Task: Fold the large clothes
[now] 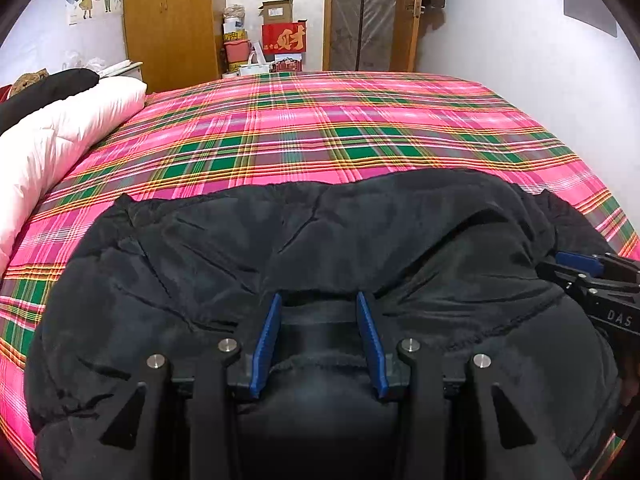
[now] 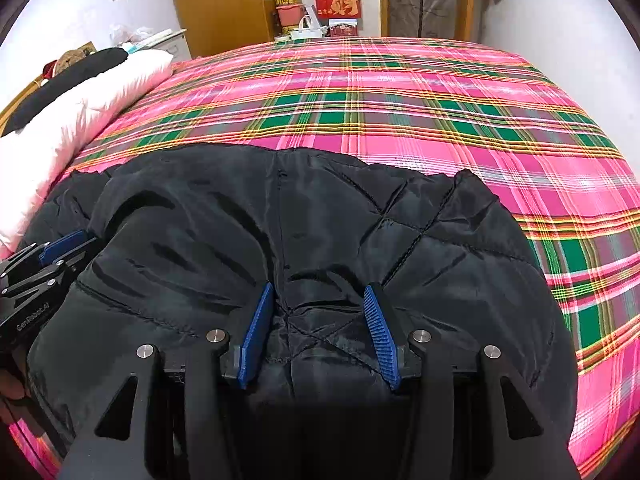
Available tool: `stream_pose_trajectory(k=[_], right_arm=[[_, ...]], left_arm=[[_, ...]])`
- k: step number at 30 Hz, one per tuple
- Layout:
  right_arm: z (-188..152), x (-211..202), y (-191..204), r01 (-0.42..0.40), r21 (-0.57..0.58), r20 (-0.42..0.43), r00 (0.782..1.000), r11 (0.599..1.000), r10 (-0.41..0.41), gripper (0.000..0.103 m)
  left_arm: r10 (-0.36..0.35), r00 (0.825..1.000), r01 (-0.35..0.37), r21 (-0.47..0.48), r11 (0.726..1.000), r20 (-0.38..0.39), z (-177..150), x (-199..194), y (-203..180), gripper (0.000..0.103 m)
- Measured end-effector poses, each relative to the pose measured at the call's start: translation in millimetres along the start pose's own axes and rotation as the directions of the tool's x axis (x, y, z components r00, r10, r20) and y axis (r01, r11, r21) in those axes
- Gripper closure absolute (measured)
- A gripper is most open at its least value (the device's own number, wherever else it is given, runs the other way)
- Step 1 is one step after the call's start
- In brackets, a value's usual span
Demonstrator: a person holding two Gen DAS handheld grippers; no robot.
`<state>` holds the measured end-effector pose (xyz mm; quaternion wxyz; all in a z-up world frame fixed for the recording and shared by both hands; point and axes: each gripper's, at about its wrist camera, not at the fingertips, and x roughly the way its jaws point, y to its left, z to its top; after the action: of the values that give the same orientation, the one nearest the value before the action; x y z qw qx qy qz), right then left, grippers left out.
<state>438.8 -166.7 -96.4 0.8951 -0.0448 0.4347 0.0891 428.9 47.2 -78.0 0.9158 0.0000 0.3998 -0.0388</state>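
Observation:
A large black padded jacket [image 1: 280, 248] lies on the pink plaid bed [image 1: 320, 128], near its front edge. It also shows in the right wrist view [image 2: 320, 220], quilted lining up. My left gripper [image 1: 319, 300] stands with its jaws apart around a thick bunch of the jacket's near edge, the blue pads touching the cloth on both sides. My right gripper [image 2: 319, 292] stands the same way on the jacket's right part. Each gripper shows in the other's view: the right one [image 1: 576, 264] at the right edge, the left one [image 2: 64, 248] at the left edge.
A white quilt [image 1: 60, 140] with a black garment [image 1: 44, 92] on it lies along the bed's left side. Behind the bed stand a wooden wardrobe [image 1: 172, 20], stacked boxes and bags [image 1: 276, 36] and a door [image 1: 372, 12]. A white wall is on the right.

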Motion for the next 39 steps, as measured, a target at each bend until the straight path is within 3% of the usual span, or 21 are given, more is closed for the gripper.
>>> stream_pose_trajectory(k=[4, 9, 12, 18, 24, 26, 28, 31, 34, 37, 39], right_arm=[[7.2, -19.6, 0.8, -0.003, 0.018, 0.001, 1.0, 1.0, 0.003, 0.056], [-1.5, -65.0, -15.9, 0.024, 0.061, 0.1, 0.995, 0.998, -0.03, 0.056], [-19.3, -47.0, -38.5, 0.099, 0.074, 0.037, 0.994, 0.992, -0.102, 0.056], [-27.8, -14.5, -49.6, 0.116, 0.073, 0.031, 0.992, 0.99, -0.119, 0.056], [-17.9, -8.8, -52.6, 0.121, 0.073, 0.001, 0.993, 0.99, -0.121, 0.056], [-15.0, -20.6, -54.7, 0.117, 0.074, -0.007, 0.993, 0.99, -0.117, 0.056], [-12.5, -43.3, -58.1, 0.085, 0.095, 0.022, 0.996, 0.992, -0.087, 0.056], [-16.4, -81.8, -65.6, 0.04, 0.125, 0.11, 0.992, 0.991, -0.054, 0.056], [-24.6, -104.9, -65.4, 0.006, 0.124, 0.158, 0.987, 0.992, -0.025, 0.056], [-36.6, -89.8, -49.0, -0.011, 0.061, 0.101, 0.995, 0.998, 0.005, 0.056], [-44.8, -63.3, -43.9, 0.011, 0.044, 0.034, 0.999, 0.999, -0.012, 0.056]], left_arm=[[0.001, 1.0, -0.001, 0.004, 1.0, -0.006, 1.3, 5.4, 2.0, 0.061], [0.001, 1.0, -0.001, 0.002, 1.0, -0.01, 0.7, 5.7, 2.0, 0.061], [0.003, 1.0, -0.003, 0.002, 1.0, -0.009, 1.9, 7.2, 1.2, 0.061], [0.002, 1.0, -0.002, -0.001, 1.0, -0.009, 2.9, 10.2, 0.4, 0.061], [-0.03, 0.998, 0.029, -0.024, 0.999, -0.047, 9.2, 8.1, 6.0, 0.062], [-0.077, 0.994, 0.073, -0.048, 0.996, -0.078, 15.7, -5.7, 16.9, 0.062], [-0.097, 0.994, 0.094, -0.061, 0.994, -0.052, 17.6, -27.5, 29.8, 0.062], [-0.033, 0.999, 0.034, -0.018, 0.999, 0.038, 8.6, -69.4, 57.0, 0.062], [0.013, 0.998, -0.01, -0.039, 0.999, 0.068, -9.5, -89.2, 92.0, 0.062], [0.062, 0.998, -0.062, -0.086, 0.994, 0.003, -30.9, -72.9, 120.7, 0.062], [0.031, 0.999, -0.033, -0.129, 0.991, -0.02, -42.7, -58.0, 130.1, 0.06]])
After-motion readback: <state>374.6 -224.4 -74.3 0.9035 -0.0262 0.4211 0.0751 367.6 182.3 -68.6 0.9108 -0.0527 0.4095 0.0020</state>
